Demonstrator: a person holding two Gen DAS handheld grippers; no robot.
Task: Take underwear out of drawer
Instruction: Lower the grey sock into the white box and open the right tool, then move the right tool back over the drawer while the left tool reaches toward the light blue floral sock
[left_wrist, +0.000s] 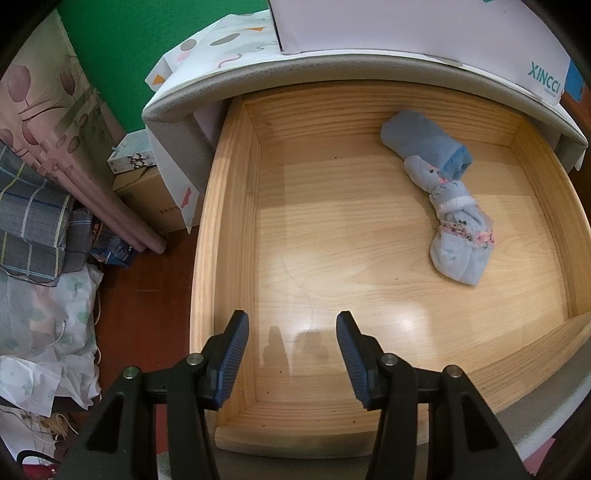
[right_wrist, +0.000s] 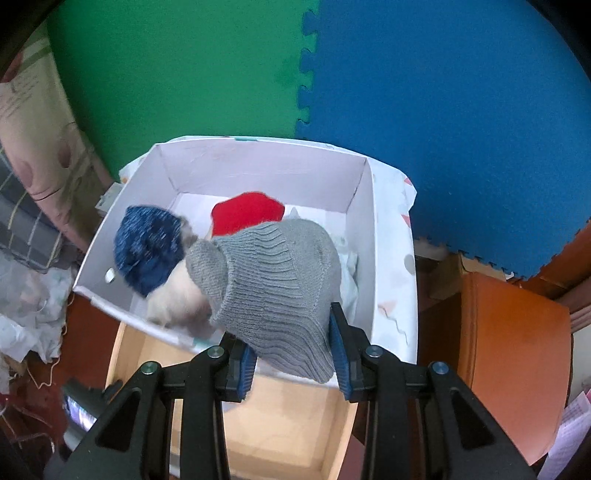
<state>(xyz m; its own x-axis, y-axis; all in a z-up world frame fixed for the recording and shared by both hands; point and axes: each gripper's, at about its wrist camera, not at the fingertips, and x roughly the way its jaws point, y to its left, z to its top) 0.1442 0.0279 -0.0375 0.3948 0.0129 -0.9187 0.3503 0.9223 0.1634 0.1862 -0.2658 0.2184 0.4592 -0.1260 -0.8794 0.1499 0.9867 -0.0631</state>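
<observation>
1. Green and blue foam mats (right_wrist: 332, 92) cover the wall behind the furniture, and the floor beside it is dark red wood crowded with boxes and cloth.
2. The wooden drawer (left_wrist: 229, 229) stands pulled out from under a padded grey top edge (left_wrist: 332, 66); its four walls are upright and its bottom is mostly bare.
3. One piece stays inside: a light blue rolled garment (left_wrist: 448, 192) near the back right corner, lying on the bottom, close to the right wall but not touching it as far as I can see.
4. The left gripper (left_wrist: 291, 354) hangs over the front part of the drawer, its jaws apart with nothing between them, and wide free bottom lies before it.
5. The right gripper (right_wrist: 291, 350) is clamped on a grey knitted garment (right_wrist: 273, 280), which hangs above the front rim of a white box (right_wrist: 365, 229).
6. Inside the box lie a dark blue knitted piece (right_wrist: 147, 247), a red piece (right_wrist: 247, 210) and a cream piece (right_wrist: 177, 299); the picture is blurred there.
7. The box sits on the top, above the drawer, whose front part shows below the gripper.
</observation>
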